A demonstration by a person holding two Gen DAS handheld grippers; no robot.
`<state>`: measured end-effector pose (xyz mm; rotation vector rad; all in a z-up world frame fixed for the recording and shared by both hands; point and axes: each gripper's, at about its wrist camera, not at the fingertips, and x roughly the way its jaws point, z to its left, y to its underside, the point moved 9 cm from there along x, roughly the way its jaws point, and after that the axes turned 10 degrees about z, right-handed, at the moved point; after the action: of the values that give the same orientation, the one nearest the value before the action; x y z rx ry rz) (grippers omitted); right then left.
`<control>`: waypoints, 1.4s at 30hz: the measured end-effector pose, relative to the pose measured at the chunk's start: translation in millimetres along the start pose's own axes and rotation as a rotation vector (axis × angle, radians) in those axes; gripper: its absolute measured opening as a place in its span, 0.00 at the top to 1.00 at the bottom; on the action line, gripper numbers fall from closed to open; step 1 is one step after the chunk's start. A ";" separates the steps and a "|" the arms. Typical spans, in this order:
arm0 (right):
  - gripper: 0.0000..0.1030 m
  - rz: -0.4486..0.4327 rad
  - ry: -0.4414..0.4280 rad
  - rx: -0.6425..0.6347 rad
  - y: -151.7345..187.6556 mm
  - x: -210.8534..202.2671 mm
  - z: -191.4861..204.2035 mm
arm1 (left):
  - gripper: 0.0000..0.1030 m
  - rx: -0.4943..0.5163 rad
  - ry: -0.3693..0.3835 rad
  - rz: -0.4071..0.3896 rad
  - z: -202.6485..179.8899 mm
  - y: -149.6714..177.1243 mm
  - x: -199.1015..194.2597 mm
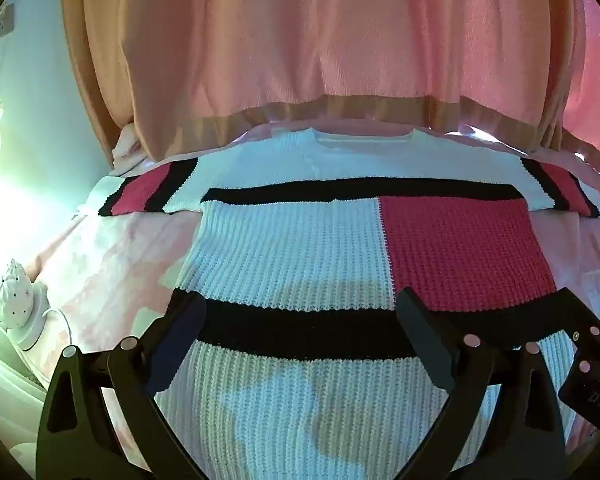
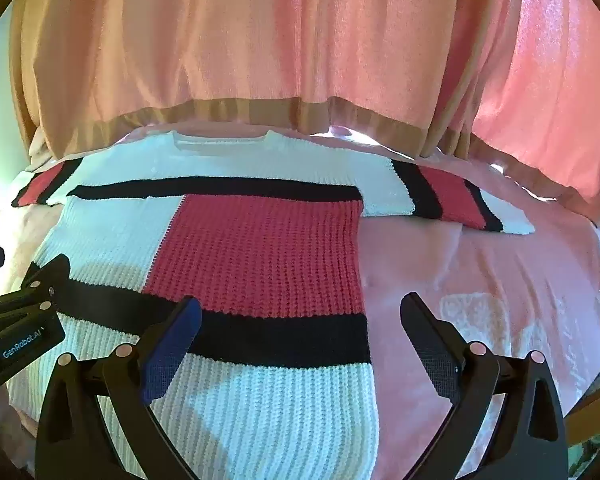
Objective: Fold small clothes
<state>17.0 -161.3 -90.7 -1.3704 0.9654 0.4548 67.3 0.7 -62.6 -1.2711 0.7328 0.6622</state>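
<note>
A knitted sweater (image 1: 300,248) in white, red and black blocks lies flat on the pink bed, collar at the far side, both sleeves spread out sideways. It also shows in the right wrist view (image 2: 236,256). My left gripper (image 1: 300,308) is open and empty, hovering over the sweater's lower black stripe. My right gripper (image 2: 300,312) is open and empty, over the sweater's right edge near the hem. The right gripper (image 1: 588,364) shows at the right edge of the left wrist view; the left gripper (image 2: 24,312) shows at the left edge of the right wrist view.
Pink curtains (image 1: 320,40) hang behind the bed's far edge. A pink bedsheet (image 2: 480,280) lies under the sweater. A white dotted lamp (image 1: 12,300) with a cord stands off the bed's left side by a pale wall.
</note>
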 end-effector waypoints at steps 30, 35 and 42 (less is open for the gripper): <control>0.05 -0.001 0.004 -0.005 5.2 -1.5 -2.4 | 0.09 -0.012 0.001 0.011 5.3 5.7 0.5; 0.05 -0.003 0.009 -0.005 6.2 -1.6 -2.9 | 0.09 -0.008 0.003 0.013 5.0 3.9 0.5; 0.05 -0.002 0.007 -0.006 7.6 -0.8 -3.7 | 0.09 -0.008 0.001 0.012 5.2 4.2 0.5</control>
<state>9.5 -163.1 -94.4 -1.3790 0.9686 0.4517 65.0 6.6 -64.8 -1.2759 0.7395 0.6747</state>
